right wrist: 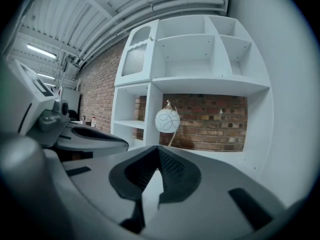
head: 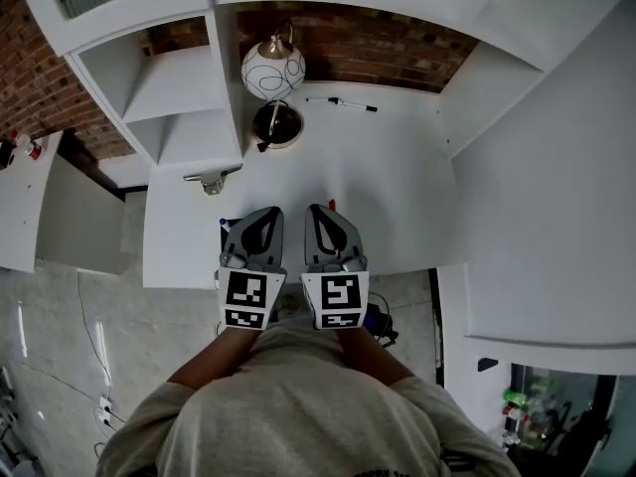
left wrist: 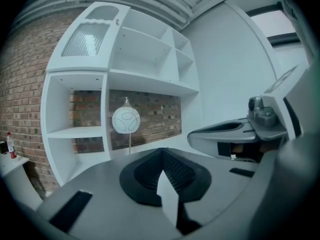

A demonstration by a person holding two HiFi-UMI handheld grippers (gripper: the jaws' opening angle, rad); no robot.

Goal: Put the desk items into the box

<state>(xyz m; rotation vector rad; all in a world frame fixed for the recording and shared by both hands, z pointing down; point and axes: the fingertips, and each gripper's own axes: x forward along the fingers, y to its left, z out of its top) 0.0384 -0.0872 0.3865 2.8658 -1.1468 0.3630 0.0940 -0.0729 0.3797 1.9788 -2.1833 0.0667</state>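
Marker (head: 341, 102) and lamp (head: 273, 68) way back by the wall | left gripper (head: 266, 213), right gripper (head: 318, 211) side by side at counter (head: 397, 187) near edge, fingers pinched together, holding nothing | plenty of open counter between

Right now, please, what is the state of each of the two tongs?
Left grey tongs: closed, holding nothing.
Right grey tongs: closed, holding nothing.

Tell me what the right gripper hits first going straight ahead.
Likely the globe lamp: the right gripper, jaws shut, aims almost at it across the desk, though depth is unclear.
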